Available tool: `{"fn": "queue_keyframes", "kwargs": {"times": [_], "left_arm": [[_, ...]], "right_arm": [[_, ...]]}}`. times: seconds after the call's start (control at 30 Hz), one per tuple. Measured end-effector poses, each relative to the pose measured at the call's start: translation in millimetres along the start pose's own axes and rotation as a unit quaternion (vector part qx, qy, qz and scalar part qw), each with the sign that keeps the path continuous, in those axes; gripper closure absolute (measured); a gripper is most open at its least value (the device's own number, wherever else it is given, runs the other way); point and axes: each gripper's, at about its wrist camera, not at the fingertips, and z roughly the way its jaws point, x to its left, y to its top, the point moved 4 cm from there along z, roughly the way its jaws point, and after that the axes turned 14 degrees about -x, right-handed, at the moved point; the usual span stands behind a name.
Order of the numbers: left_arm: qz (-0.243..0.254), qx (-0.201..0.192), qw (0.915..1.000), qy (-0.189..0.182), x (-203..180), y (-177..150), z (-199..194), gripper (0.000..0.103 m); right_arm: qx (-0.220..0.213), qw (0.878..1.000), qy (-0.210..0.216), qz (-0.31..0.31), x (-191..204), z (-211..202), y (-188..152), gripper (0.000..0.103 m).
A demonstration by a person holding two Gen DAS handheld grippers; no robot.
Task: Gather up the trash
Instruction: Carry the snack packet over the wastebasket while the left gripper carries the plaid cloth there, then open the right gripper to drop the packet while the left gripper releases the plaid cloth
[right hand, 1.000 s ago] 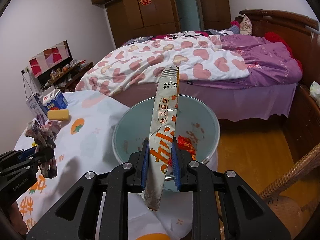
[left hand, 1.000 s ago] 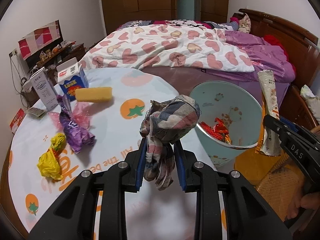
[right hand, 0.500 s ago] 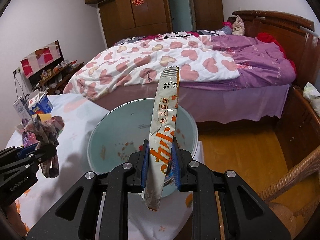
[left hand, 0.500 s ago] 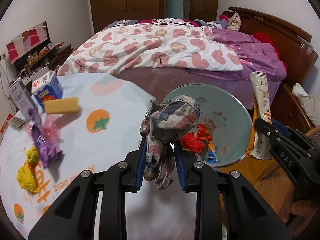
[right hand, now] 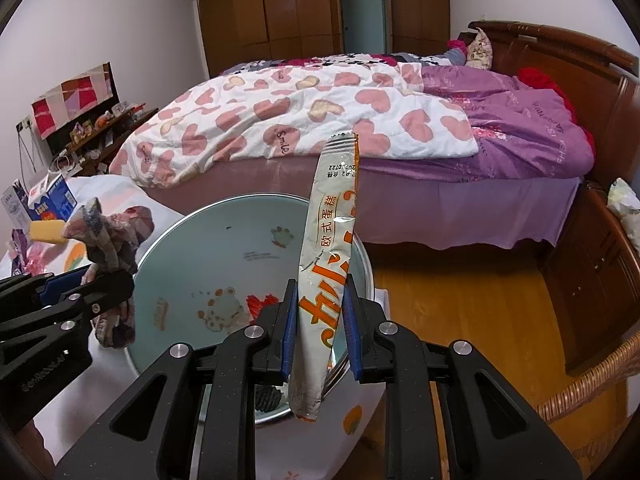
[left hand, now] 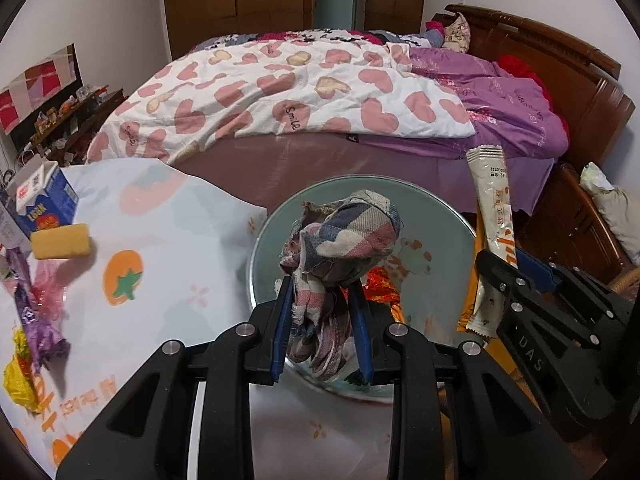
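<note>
Both jaws clamped: left gripper (left hand: 322,332) on rag (left hand: 340,240), right gripper (right hand: 320,336) on wrapper (right hand: 330,264); both have swung over bin (right hand: 224,248), ready for release.

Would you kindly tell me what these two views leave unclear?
- Bin floor: left wrist view, hidden behind the checked rag.
- Wrapper front print: right wrist view, pinched between gripper pads.
- Yellow bag: left wrist view, cut off by the edge.
</note>
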Motion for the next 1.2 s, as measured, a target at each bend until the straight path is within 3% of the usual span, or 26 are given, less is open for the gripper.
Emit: {"fn": "queue_keyframes", "kwargs": {"times": [0.4, 0.5, 0.6, 0.67, 0.9, 0.97, 1.2], "left_arm": [[-0.019, 0.028, 0.9994, 0.002, 0, -8, 37, 0.073], [-0.019, 0.031, 0.9994, 0.004, 1, -8, 41, 0.071], [-0.02, 0.032, 0.9993, 0.004, 1, -9, 43, 0.058], [-0.018, 0.028, 0.9994, 0.007, 0, -8, 42, 0.044], [-0.014, 0.007, 0.9996, 0.023, 3, -3, 25, 0.023], [-0.011, -0.003, 0.9995, 0.029, 5, -1, 16, 0.011], [0.005, -0.02, 0.9986, 0.049, 13, 2, -12, 0.008]], "right_arm": [[0.023, 1.0, 0.008, -0.013, 0, 27, -9, 0.079], [0.021, 1.0, 0.015, -0.008, 0, 26, -9, 0.074], [0.014, 1.0, 0.007, -0.004, -4, 22, -7, 0.073], [0.01, 1.0, 0.002, 0.007, -9, 19, -6, 0.073], [-0.005, 0.999, -0.025, 0.03, -25, -2, -1, 0.073], [-0.008, 0.999, -0.029, 0.036, -27, -8, -1, 0.073], [-0.016, 0.998, -0.034, 0.045, -23, -28, 1, 0.073]]}}
